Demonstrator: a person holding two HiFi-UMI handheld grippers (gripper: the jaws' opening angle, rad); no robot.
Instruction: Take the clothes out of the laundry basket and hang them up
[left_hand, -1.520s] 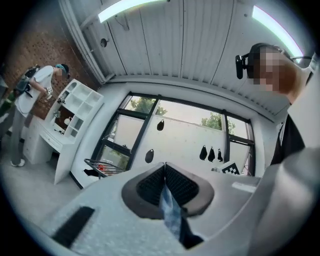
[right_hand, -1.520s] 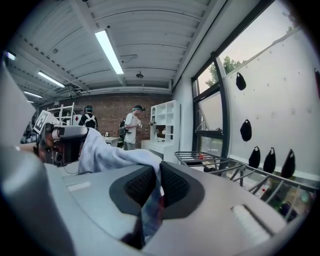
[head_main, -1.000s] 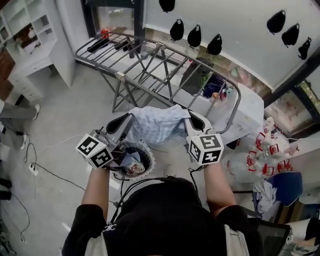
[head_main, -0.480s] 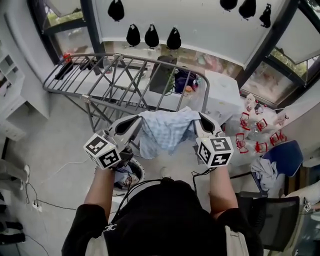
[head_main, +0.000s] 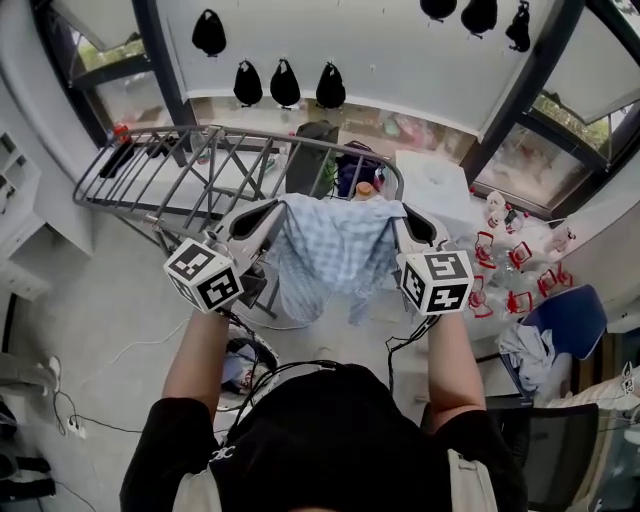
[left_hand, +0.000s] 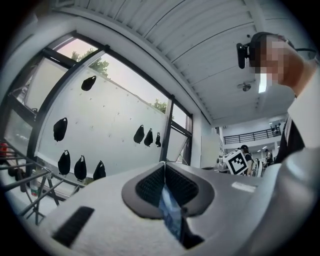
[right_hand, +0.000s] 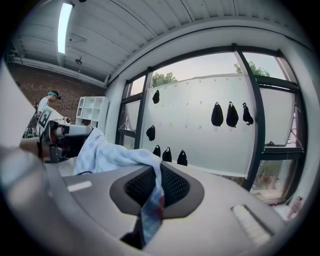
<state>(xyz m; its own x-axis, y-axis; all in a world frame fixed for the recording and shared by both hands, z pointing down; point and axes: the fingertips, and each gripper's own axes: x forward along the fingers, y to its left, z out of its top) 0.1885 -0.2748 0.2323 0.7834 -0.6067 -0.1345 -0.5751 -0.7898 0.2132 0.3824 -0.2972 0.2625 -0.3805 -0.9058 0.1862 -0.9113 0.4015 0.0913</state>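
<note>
Left gripper (head_main: 264, 216) and right gripper (head_main: 410, 222) each pinch an edge of the blue checked garment (head_main: 335, 250), spread above the drying rack (head_main: 180, 165); hanging step, and next it probably needs draping over a rail.

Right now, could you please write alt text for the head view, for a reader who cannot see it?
Seen from above, a person holds a light blue checked garment stretched between the left gripper and the right gripper, both shut on its cloth. A grey drying rack stands beyond, the laundry basket on the floor below.
</note>
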